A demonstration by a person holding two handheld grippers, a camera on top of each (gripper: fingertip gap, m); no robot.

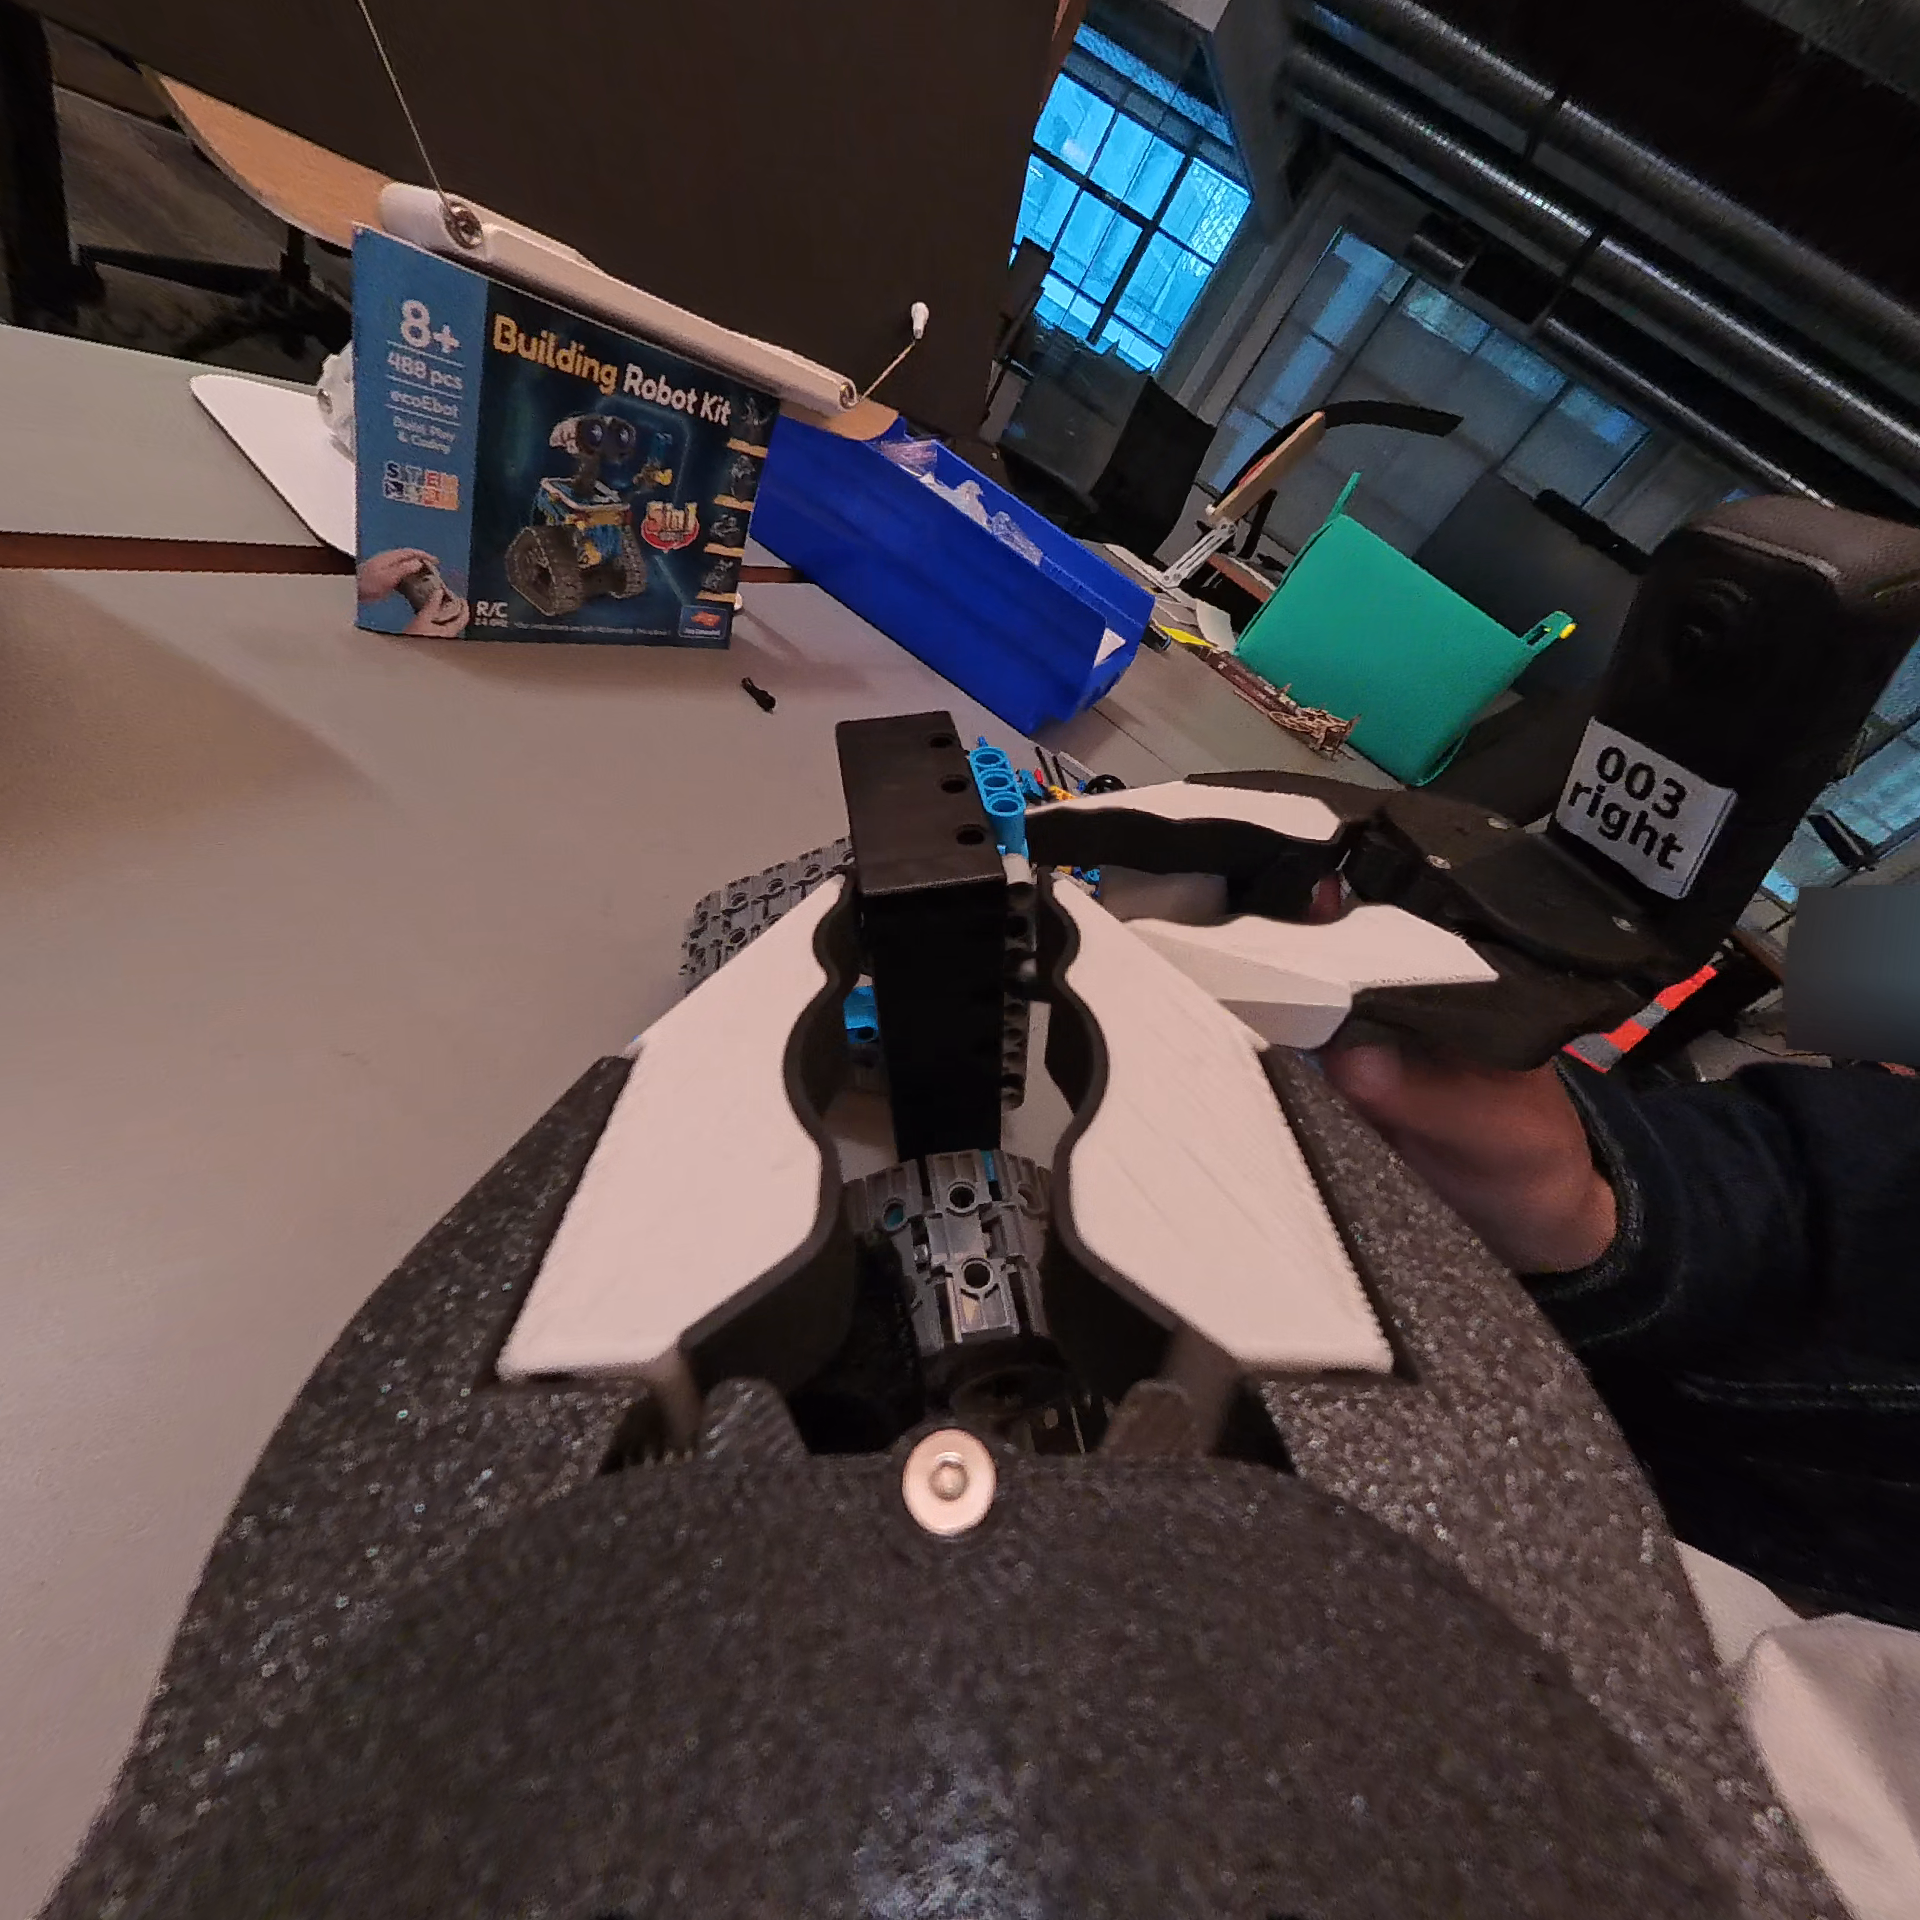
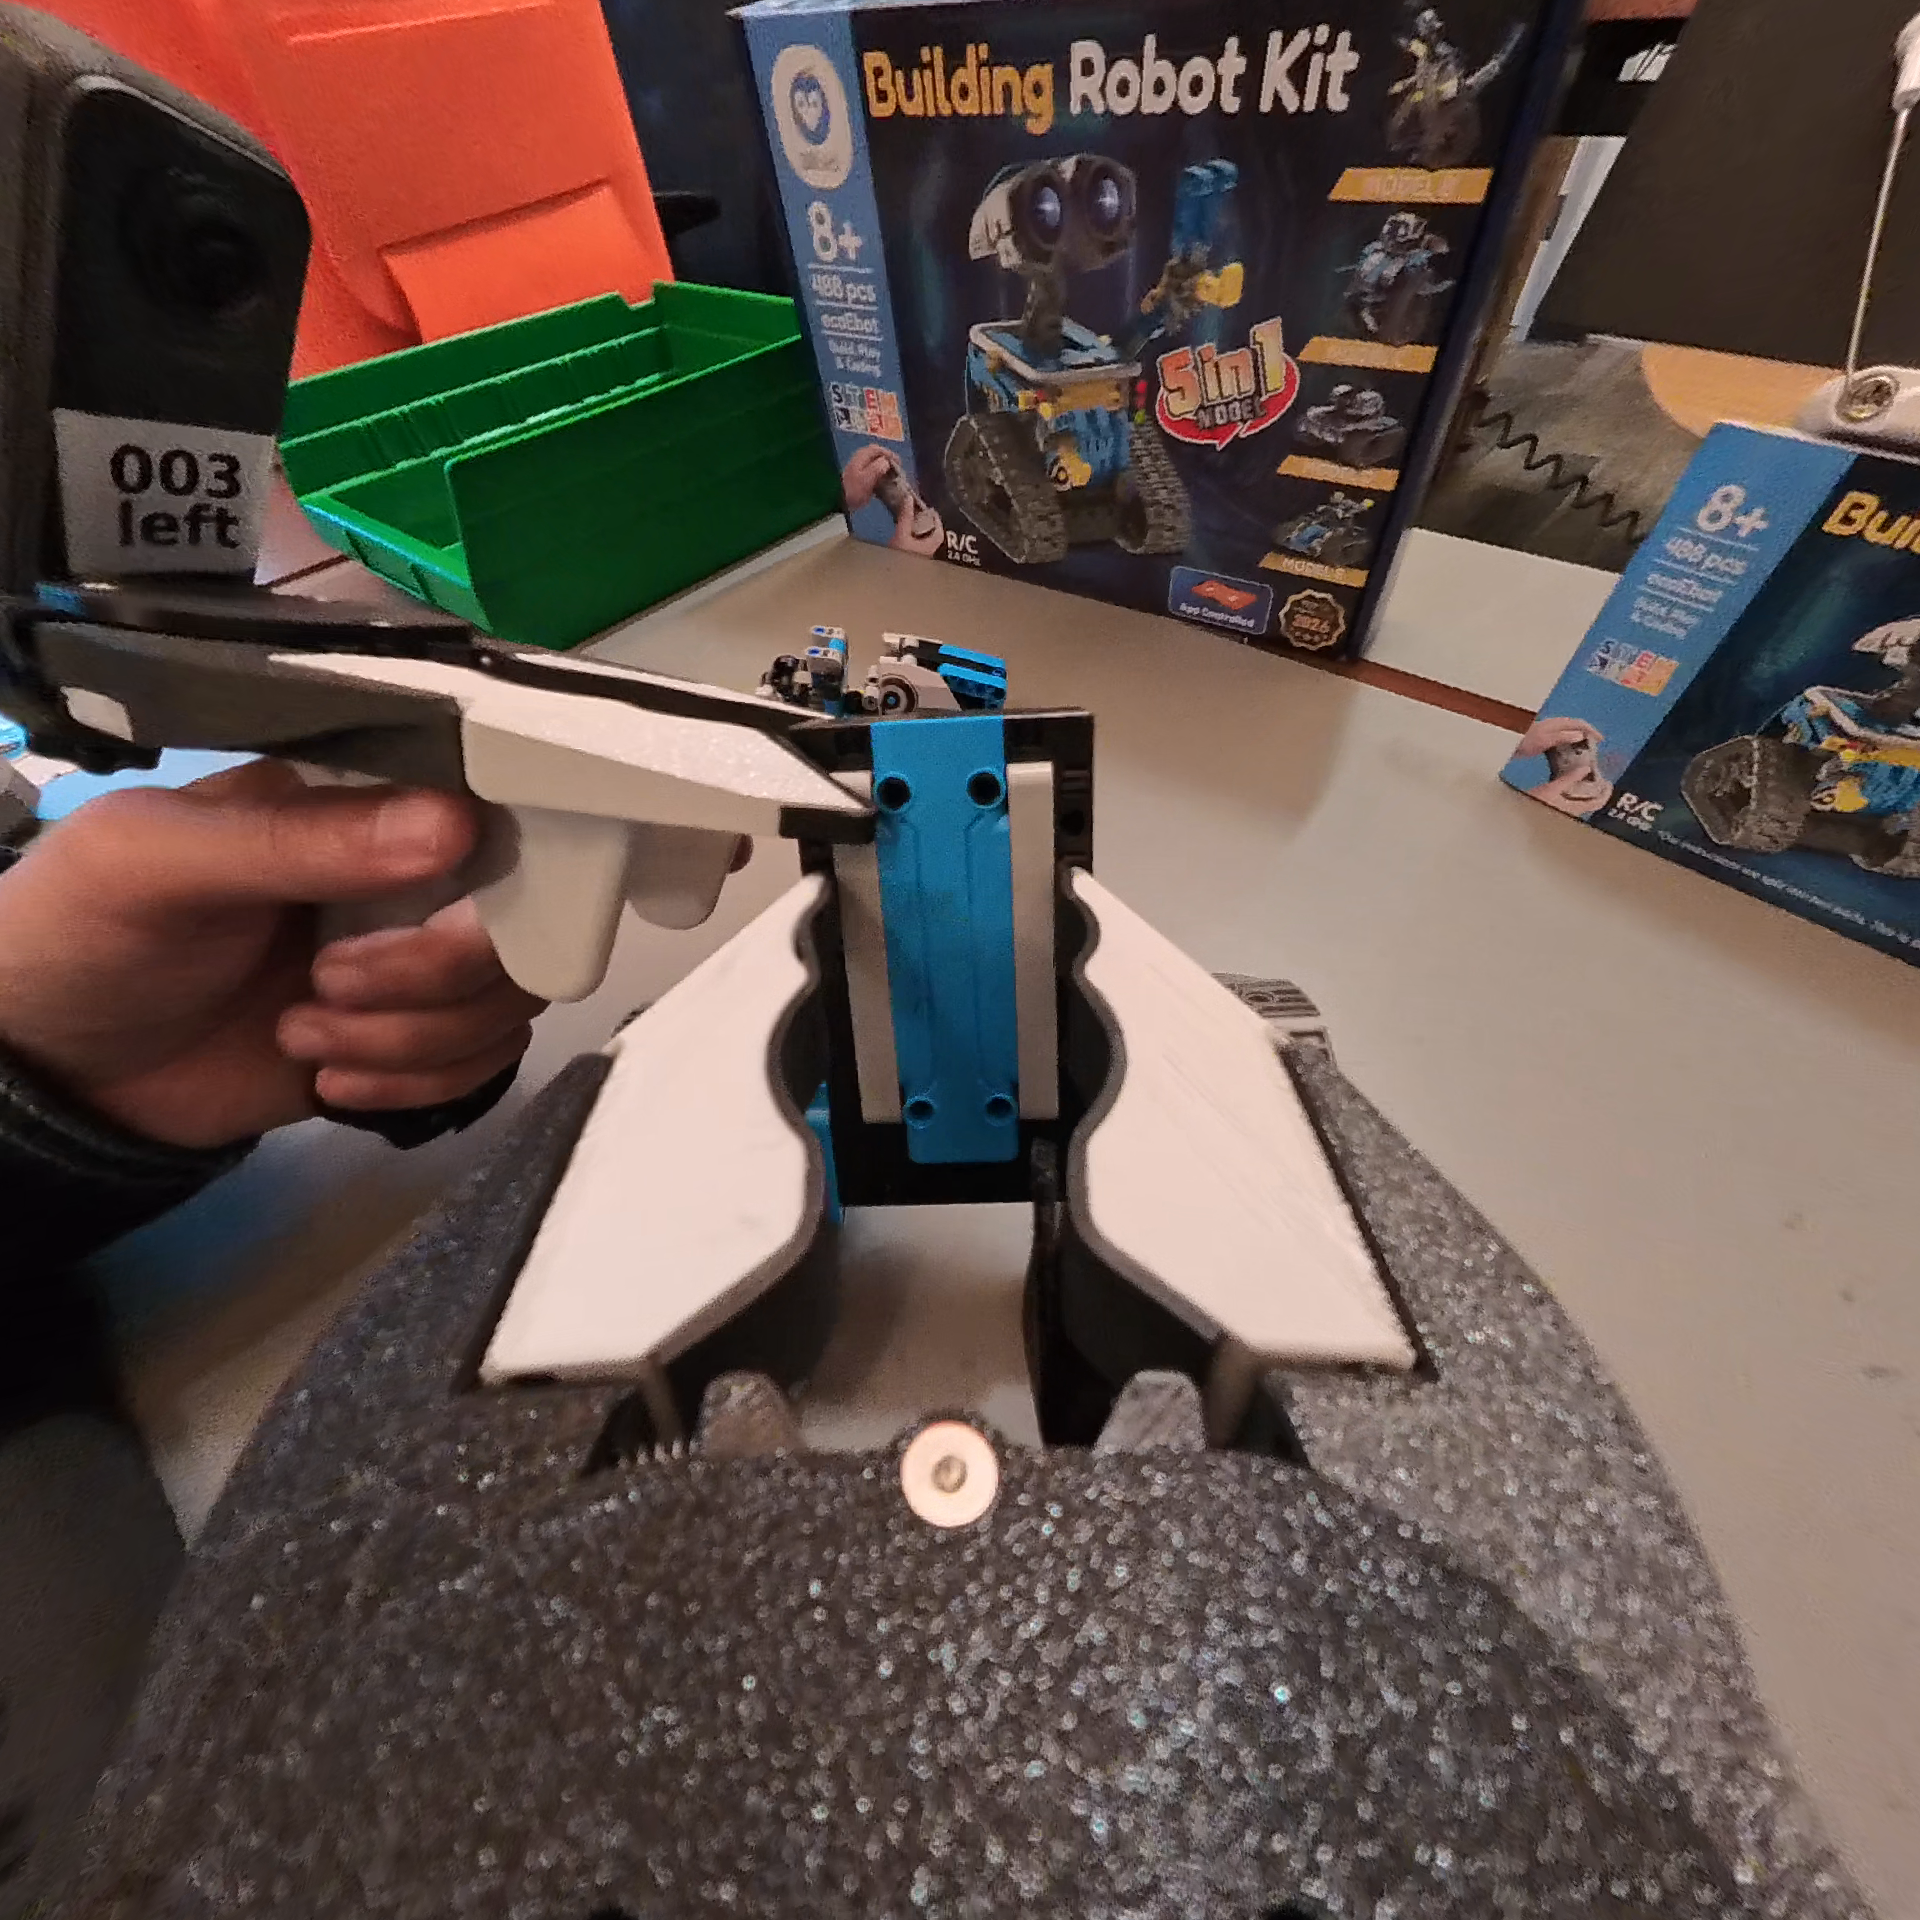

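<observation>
A black toy-brick robot body [image 1: 935,935] stands upright on the grey table [image 1: 312,935], with grey tracks [image 1: 758,904] at its base. In the right wrist view it shows a blue panel with white strips [image 2: 940,935]. My left gripper [image 1: 945,904] is shut on the body's two sides. My right gripper [image 2: 951,894] is shut on the same body from the adjacent direction. Each gripper also shows in the other's view: the right one [image 1: 1081,883] comes in from the right, the left one [image 2: 831,774] from the left, each held by a hand.
A robot kit box [image 1: 551,468] stands behind, with a blue bin [image 1: 935,561] and a green bin [image 1: 1371,644]. A small black pin [image 1: 758,694] lies on the table. The right wrist view shows two kit boxes [image 2: 1122,312] [image 2: 1766,675], a green bin [image 2: 561,447] and loose parts [image 2: 883,675]. Less than 4 cm separates the two grippers' tips.
</observation>
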